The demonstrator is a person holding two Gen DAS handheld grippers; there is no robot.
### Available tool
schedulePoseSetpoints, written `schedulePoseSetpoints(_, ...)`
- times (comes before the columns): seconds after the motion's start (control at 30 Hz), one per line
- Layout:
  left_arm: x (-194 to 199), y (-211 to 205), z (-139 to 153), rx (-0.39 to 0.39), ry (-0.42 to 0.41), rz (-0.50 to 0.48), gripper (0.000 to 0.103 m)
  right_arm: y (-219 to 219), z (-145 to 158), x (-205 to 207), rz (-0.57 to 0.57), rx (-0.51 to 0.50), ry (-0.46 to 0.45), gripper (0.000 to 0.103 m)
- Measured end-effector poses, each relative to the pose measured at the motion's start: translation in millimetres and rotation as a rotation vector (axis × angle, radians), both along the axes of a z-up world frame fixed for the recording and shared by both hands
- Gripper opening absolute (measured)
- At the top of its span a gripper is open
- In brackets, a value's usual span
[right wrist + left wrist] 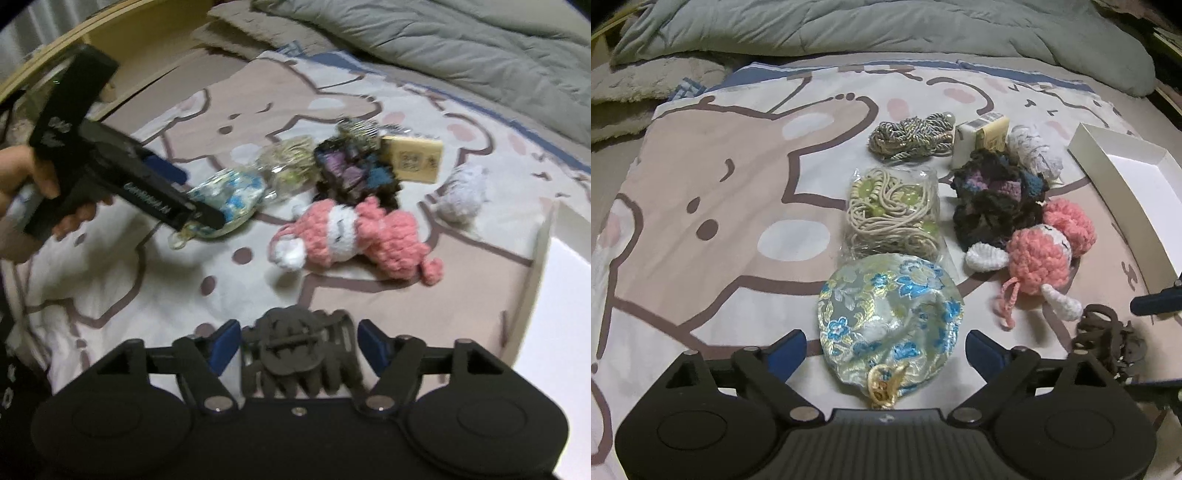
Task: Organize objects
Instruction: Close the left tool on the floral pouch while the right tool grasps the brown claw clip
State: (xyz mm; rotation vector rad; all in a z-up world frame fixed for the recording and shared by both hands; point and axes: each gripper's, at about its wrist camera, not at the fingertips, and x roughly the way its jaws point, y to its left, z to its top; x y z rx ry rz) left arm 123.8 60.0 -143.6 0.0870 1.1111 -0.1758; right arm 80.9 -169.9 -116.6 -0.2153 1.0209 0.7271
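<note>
Straddling brocade pouch [886, 317], L jaws wide, not gripping; R jaws apart round dark hair claw [295, 354].

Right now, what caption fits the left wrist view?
Open left gripper straddling a floral brocade pouch on the cartoon bedsheet.

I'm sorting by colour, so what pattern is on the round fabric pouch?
Blue flowers with gold leaves on pale silvery brocade; clearest in the left wrist view.

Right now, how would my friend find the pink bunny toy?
Look at the cartoon bedsheet, left of the white box. In the pile of small things there, nearest the box, lies the pink bunny toy: the only fluffy pink crochet thing, with white ears.
</note>
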Motion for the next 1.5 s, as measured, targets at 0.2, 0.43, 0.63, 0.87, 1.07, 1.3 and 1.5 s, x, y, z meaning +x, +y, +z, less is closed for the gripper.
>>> schedulePoseSetpoints(0.2, 10.5, -2.1, -14.2, 0.016, 0.04, -0.025, 0.094, 12.8, -11.0, -3.8, 0.061, -0.048, 0.0, 0.077)
schedulePoseSetpoints(0.43, 20.2, -7.7, -18.9, 0.033, 0.027, 0.001, 0.092, 15.3, -23.9, 2.7, 0.001, -0.058, 0.026, 0.076)
schedulePoseSetpoints(0.63, 19.6, -9.8, -18.1, 0.037, 0.039, 0.013, 0.085, 16.4, -20.2, 1.1, 0.007, -0.056, 0.001, 0.068)
schedulePoseSetpoints(0.87, 9.7, -5.9, -2.3, 0.044, 0.003, 0.051, 0.085, 9.0, -2.5, 7.6, -0.078, -0.012, -0.015, 0.053)
schedulePoseSetpoints(1.07, -2.0, -7.0, 19.1, 0.044, -0.05, 0.066, 0.085, 2.7, 10.7, 8.1, -0.139, -0.007, -0.054, 0.053)
schedulePoseSetpoints(1.3, -13.4, -14.6, 45.8, 0.054, -0.133, 0.065, 0.085, -6.7, 31.5, 8.2, -0.208, 0.044, -0.088, 0.053)
schedulePoseSetpoints(1.5, -21.7, -21.0, 69.8, 0.031, -0.2, 0.074, 0.085, -18.6, 53.7, 9.8, -0.275, 0.1, -0.125, 0.053)
